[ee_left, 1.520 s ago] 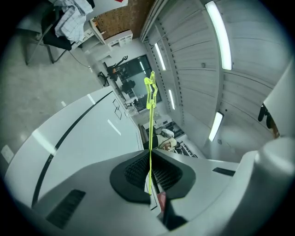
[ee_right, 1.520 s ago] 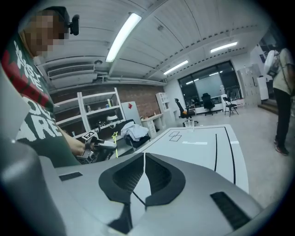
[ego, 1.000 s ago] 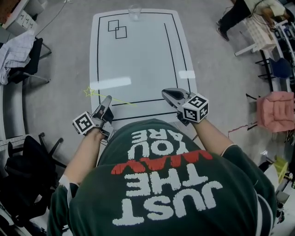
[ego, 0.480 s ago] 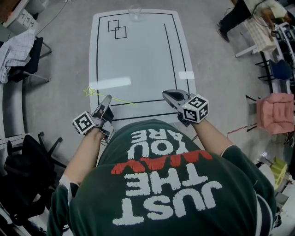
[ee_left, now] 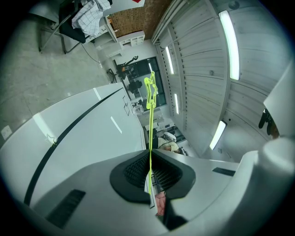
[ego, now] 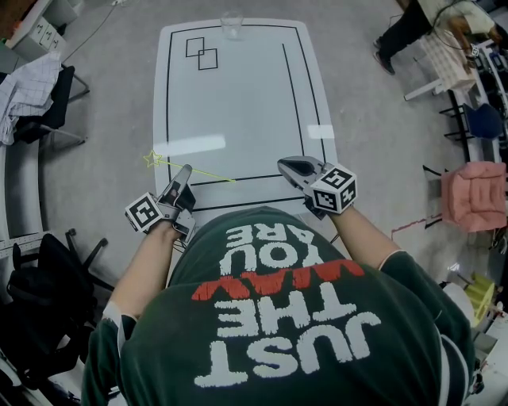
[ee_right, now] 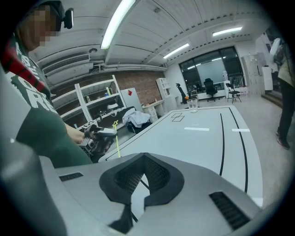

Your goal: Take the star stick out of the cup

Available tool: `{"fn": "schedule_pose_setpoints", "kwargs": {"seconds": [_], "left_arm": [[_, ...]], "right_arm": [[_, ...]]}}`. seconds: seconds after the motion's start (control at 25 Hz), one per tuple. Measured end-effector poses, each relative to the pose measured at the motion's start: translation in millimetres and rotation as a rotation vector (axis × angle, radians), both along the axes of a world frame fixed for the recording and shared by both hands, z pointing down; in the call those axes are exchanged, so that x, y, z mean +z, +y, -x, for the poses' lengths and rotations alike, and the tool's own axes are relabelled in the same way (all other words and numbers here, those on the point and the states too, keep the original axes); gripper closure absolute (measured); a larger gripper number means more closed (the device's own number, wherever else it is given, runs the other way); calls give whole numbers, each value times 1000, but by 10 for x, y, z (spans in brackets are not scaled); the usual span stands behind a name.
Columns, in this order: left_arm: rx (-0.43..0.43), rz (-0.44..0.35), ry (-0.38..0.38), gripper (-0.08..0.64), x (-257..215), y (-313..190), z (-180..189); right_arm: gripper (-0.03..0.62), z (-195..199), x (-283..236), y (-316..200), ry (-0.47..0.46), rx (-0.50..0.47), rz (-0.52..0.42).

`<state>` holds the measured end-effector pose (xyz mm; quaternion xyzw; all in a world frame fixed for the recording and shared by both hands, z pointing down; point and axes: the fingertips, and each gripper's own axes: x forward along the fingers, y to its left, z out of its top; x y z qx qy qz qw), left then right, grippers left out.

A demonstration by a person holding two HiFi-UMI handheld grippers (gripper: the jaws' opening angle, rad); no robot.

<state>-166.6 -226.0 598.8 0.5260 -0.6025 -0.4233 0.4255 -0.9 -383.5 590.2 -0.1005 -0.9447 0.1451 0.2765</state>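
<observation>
Left gripper view | ribbed pads [ee_left: 133, 173] clamp thin yellow-green star stick [ee_left: 150, 133]

I see the thin yellow-green stick [ego: 205, 173] (outline star at its tip) pinched in my left gripper [ego: 185, 170], slanting across the table's [ego: 238, 103] near left corner, star past the edge, well apart from the clear cup [ego: 231, 22] upright at the far edge.
</observation>
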Motion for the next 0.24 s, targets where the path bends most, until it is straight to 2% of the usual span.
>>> {"fn": "schedule_pose_setpoints", "kwargs": {"seconds": [0.24], "left_arm": [[1,8,-15,541,34,11,13]], "right_arm": [[560,1,20,8,0,-7,-4]]}}
